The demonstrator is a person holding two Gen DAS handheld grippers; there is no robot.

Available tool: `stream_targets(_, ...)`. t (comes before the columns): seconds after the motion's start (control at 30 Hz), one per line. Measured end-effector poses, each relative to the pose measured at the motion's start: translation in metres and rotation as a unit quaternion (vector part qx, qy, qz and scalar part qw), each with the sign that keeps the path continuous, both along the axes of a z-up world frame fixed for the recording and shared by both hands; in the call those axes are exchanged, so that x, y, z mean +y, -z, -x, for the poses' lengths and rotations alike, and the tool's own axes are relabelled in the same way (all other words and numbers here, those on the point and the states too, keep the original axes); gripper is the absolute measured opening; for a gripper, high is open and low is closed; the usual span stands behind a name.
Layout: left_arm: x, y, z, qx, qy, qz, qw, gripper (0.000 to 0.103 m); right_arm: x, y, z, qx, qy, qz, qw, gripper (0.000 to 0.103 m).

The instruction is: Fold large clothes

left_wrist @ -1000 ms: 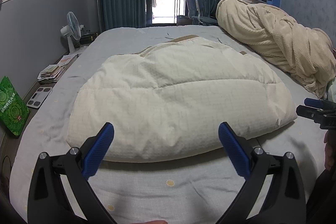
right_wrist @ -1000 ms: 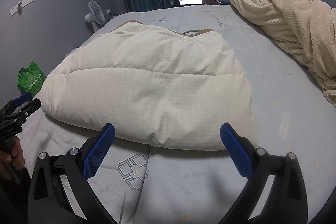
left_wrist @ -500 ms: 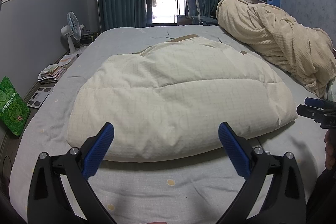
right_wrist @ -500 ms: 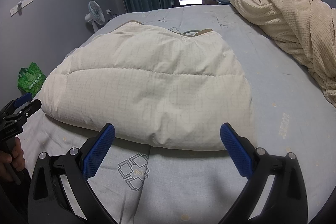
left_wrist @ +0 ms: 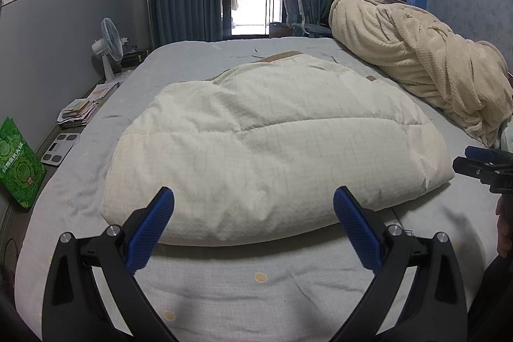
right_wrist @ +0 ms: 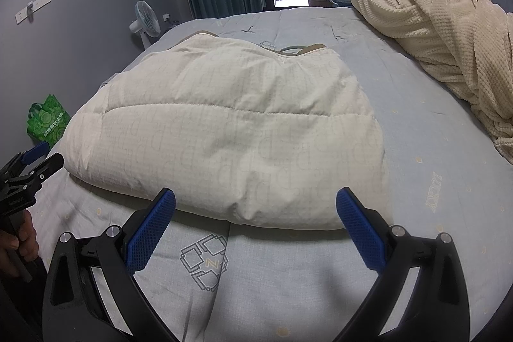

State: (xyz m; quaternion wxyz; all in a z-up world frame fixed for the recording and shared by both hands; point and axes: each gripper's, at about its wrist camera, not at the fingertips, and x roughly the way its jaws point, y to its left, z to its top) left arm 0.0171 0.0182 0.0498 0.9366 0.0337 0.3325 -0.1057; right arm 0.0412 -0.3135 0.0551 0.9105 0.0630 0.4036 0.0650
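Covering grey bed (left_wrist: 198,287): cream quilted garment (left_wrist: 272,146).

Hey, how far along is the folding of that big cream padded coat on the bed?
Done: the cream padded garment lies as a compact folded bundle on the grey bedsheet.
In hand: nothing; the left hand-held gripper and right hand-held gripper are open, short of it.
Left: perhaps one more fold; the cream blanket is heaped.

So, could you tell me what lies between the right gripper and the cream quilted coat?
Only bare grey-blue bedsheet, shown in the right wrist view between the right gripper and the cream quilted coat.
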Motion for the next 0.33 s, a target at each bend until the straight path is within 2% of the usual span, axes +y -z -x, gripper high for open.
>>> stream_targets(0.33,0.0048,0.0014,-0.0032,0.011,-0.011,0.010,0.9998,0.095,0.0000,0.0000,0.0000,0.000,0.000,0.001,1.000,0.097)
